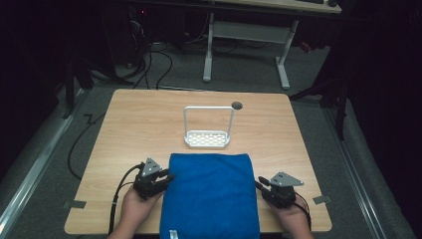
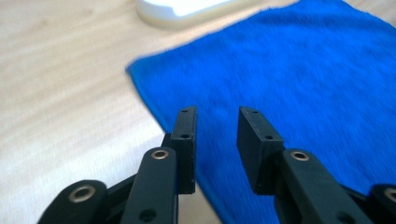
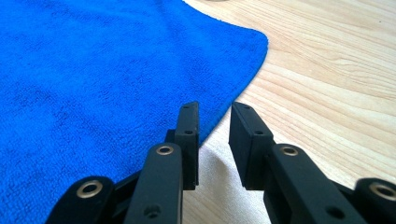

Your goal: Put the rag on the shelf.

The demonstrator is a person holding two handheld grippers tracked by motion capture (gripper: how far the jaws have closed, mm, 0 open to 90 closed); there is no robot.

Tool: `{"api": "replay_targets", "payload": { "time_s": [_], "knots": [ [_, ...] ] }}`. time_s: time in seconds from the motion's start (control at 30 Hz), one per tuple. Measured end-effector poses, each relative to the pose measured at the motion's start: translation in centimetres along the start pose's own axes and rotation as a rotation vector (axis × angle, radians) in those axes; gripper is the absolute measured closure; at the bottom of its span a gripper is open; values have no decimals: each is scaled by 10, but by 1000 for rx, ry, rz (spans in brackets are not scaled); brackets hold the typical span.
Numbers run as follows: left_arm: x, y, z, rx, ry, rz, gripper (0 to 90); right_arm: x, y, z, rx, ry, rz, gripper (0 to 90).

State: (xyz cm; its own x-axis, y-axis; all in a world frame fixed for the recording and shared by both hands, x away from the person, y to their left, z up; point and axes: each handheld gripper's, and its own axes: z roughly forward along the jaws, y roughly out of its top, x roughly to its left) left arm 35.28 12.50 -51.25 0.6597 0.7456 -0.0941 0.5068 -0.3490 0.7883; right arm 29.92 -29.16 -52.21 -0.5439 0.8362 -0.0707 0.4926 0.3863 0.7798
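Blue towel point(image 1: 210, 196) lies flat; left gripper point(image 2: 215, 140) and right gripper point(image 3: 214, 140) flank it, jaws partly apart, gripping nothing.

1. The blue towel point(image 1: 210, 196) is a plain, deep-blue terry cloth; its pile looks soft and fine in the gripper views point(image 2: 299, 88) point(image 3: 93, 84).
2. It lies flat and spread out, roughly rectangular, with rounded far corners and only slight wrinkles.
3. Its far edge sits just in front of the white rack point(image 1: 207, 138), close to the rack's base, with the towel centred below it; the near edge hangs at the side farthest from the rack, where a small white tag shows.
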Motion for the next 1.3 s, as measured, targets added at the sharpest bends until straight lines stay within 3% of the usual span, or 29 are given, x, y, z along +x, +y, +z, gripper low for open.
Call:
{"api": "replay_targets", "payload": {
  "time_s": [0.2,0.3,0.37,0.57,0.77,0.83,0.97,1.1,1.23,1.3],
  "knots": [
    [4,18,12,-57,-8,8,661,-2,-1,-2,-9,3,10,752],
    [8,27,20,-56,19,27,661,-3,-1,-3,-11,5,13,755],
    [14,31,26,-50,26,10,666,-3,-1,-2,-11,5,17,759],
    [28,28,38,-62,73,-1,665,-3,-1,-1,-9,-15,28,772],
    [33,21,53,-12,101,16,662,-3,0,-2,-8,-21,39,757],
    [36,22,52,-31,94,-7,672,-3,-1,-1,1,-28,42,753],
    [42,22,54,-15,78,-57,672,-2,-1,2,11,-32,47,748],
    [44,23,57,11,74,-70,664,-1,-1,2,6,-27,55,701],
    [45,24,59,23,84,-95,669,-3,2,3,-11,-18,100,674],
    [44,25,61,34,87,-80,668,-5,7,5,-18,-15,119,666]
  ]
}}
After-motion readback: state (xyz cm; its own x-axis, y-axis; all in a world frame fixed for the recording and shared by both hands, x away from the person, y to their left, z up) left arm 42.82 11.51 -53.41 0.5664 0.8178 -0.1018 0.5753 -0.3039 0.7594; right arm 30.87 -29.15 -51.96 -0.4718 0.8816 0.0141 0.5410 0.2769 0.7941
